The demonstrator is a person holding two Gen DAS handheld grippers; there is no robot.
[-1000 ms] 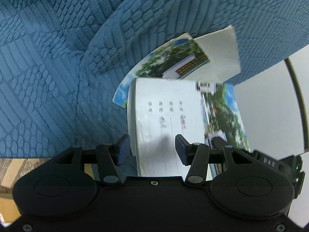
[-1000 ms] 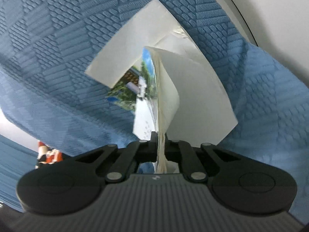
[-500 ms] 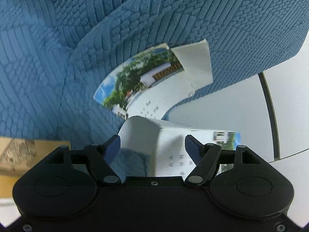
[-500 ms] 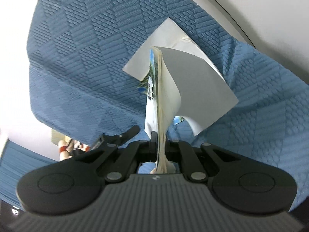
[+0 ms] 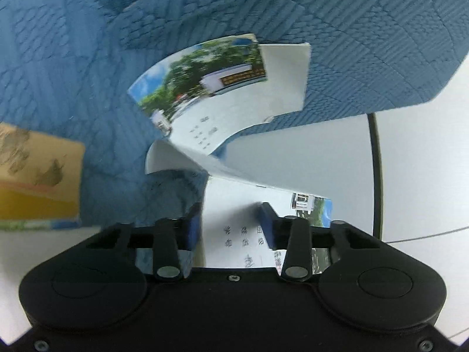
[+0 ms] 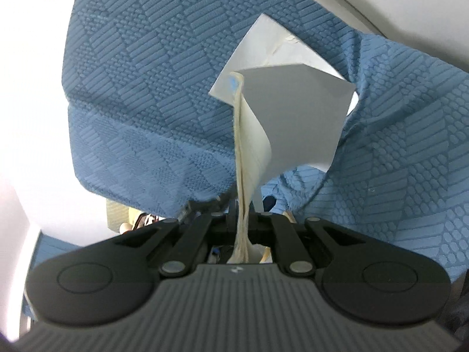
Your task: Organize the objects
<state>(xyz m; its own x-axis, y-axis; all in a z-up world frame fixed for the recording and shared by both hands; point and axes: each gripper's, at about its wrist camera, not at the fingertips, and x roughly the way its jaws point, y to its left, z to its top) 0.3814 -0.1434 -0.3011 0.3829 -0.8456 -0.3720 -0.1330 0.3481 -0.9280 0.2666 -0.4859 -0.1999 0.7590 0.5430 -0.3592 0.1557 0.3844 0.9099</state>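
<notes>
Booklet: we see a thin paper booklet with a photo cover of trees and a building (image 5: pixel 205 88), lifted off the blue quilted fabric (image 5: pixel 337 14) and hanging in the air between our two tools, its loose pages curling.
Right gripper: the right gripper (image 6: pixel 241 220) is clamped tight on the booklet's cream page edges (image 6: pixel 243 176); the sheets pinch down to a narrow stem between the jaws.
Left gripper: the left gripper (image 5: pixel 231 223) has just been closing, after spreading wider a moment earlier. A printed page (image 5: pixel 234 220) now lies between its blue-padded fingers (image 5: pixel 195 226); the left pad sits at the page's edge, but the frame is blurred and we cannot tell whether both pads press on it.
Change: a second ago the booklet lay closer to the fabric with the cover facing us flat; now it has risen and twisted, with white tabletop (image 5: pixel 322 152) showing beneath it.
Surroundings: a tan and yellow box (image 5: pixel 38 182) sits at the left edge, beside the fabric.
Meaning: we judge the pick-up done and a second hold being taken, so that the floppy pages can be steadied before we set the booklet in its place.
Risk: pages could slip or crease if the left jaws catch only one sheet.
</notes>
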